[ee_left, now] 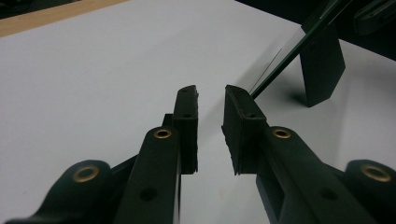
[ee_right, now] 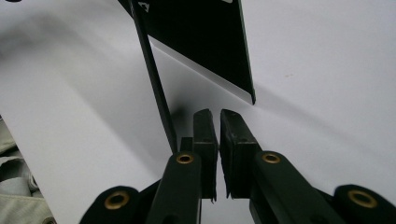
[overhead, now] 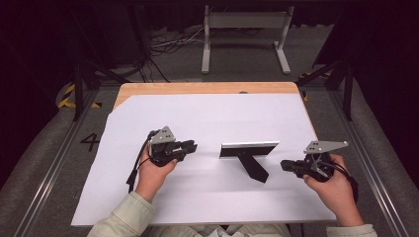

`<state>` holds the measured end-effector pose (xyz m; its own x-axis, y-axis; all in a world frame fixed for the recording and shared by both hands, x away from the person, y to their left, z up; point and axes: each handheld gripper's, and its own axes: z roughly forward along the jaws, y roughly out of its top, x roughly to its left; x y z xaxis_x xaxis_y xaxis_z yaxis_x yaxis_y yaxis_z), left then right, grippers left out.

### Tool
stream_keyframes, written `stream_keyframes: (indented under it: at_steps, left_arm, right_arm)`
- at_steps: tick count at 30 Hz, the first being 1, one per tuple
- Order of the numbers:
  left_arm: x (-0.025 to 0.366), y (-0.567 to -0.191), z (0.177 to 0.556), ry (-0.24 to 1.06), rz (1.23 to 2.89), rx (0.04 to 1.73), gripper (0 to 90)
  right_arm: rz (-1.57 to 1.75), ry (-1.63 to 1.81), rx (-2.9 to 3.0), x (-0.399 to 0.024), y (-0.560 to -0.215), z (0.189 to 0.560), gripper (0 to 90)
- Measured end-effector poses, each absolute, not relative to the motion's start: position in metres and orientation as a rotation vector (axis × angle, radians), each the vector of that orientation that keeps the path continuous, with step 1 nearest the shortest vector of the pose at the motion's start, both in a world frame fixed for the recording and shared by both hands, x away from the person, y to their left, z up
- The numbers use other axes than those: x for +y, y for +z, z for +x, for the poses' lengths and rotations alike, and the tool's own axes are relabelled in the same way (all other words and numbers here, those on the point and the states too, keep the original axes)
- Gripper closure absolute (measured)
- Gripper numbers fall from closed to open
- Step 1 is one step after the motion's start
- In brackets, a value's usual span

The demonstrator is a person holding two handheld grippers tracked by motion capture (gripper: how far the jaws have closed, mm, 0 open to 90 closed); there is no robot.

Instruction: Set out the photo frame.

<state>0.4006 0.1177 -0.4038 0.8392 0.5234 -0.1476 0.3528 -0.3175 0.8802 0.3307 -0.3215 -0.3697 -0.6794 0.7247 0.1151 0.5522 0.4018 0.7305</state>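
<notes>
A black picture frame (overhead: 249, 149) stands upright on the white sheet (overhead: 207, 113), its back and prop leg (overhead: 253, 167) towards me. My left gripper (overhead: 193, 146) lies to its left, jaws pointing at it and a little apart with nothing between them. In the left gripper view the gripper (ee_left: 211, 93) faces the frame's thin edge (ee_left: 289, 51) and prop leg (ee_left: 322, 65). My right gripper (overhead: 283, 165) sits right of the frame, close to the leg. In the right gripper view its jaws (ee_right: 215, 114) are nearly together, just beside the frame's edge (ee_right: 152, 70) and below the leg (ee_right: 201, 37).
The white sheet covers most of a wooden table (overhead: 197, 88). Behind the table a white metal stand (overhead: 244, 29) and cables (overhead: 168, 44) rest on the grey floor. Dark rails run along both sides of the table.
</notes>
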Motion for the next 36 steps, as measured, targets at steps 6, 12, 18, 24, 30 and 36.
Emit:
stream_keyframes:
  at_steps: [6,12,18,24,30,36]
  left_arm:
    - [0.101,-0.408,0.409,0.179,1.953,0.650,83.4]
    - [0.080,-0.422,0.424,0.167,1.945,0.674,90.0]
    - [0.057,-0.434,0.432,0.120,1.981,0.648,90.0]
    - [0.047,-0.447,0.437,0.128,2.035,0.621,90.0]
    - [0.041,-0.450,0.437,0.128,2.071,0.578,90.0]
    - [0.033,-0.450,0.434,0.146,2.130,0.521,90.0]
  right_arm:
    - [1.138,1.141,2.428,-0.322,-0.371,0.330,84.5]
    - [1.151,1.143,2.410,-0.326,-0.370,0.327,84.4]
    - [1.173,1.144,2.387,-0.333,-0.367,0.322,84.4]
    - [1.172,1.149,2.378,-0.335,-0.366,0.318,84.0]
    - [1.177,1.151,2.367,-0.337,-0.364,0.316,83.5]
    - [1.180,1.153,2.357,-0.338,-0.361,0.315,82.9]
